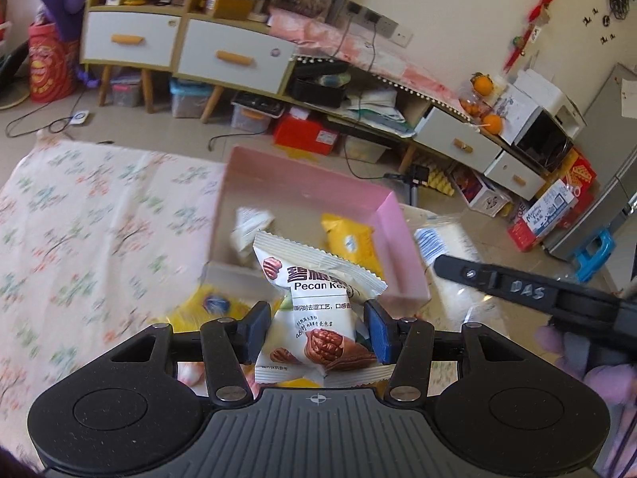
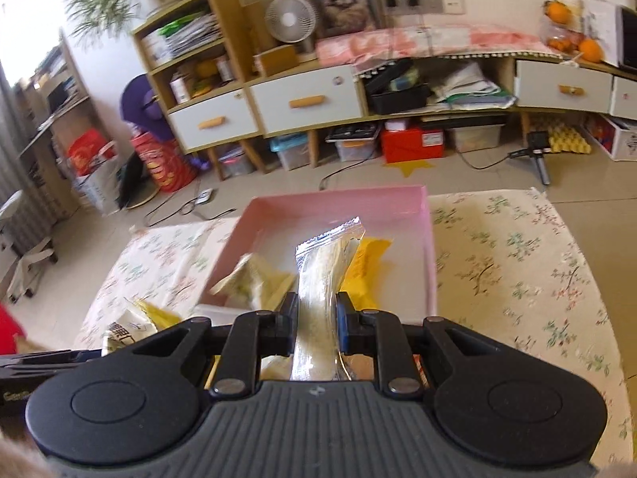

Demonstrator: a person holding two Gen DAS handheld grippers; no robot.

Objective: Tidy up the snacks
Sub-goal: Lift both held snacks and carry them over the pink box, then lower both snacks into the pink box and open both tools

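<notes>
My left gripper (image 1: 316, 328) is shut on a white pecan kernel packet (image 1: 314, 298) and holds it just before the near wall of a pink box (image 1: 392, 235). The box holds a yellow packet (image 1: 350, 241) and a pale crumpled packet (image 1: 249, 227). My right gripper (image 2: 316, 320) is shut on a clear silvery packet (image 2: 324, 279), held upright over the near edge of the pink box (image 2: 430, 239). The yellow packet (image 2: 368, 267) and the pale packet (image 2: 249, 283) lie inside. The right gripper's black finger (image 1: 497, 279) shows at the right of the left wrist view.
The box stands on a floral cloth (image 2: 517, 271). More loose packets (image 2: 135, 322) lie on the cloth near the box's left corner. A clear plastic bag (image 1: 446, 239) lies right of the box. Low cabinets with white drawers (image 2: 302, 103) and floor clutter stand behind.
</notes>
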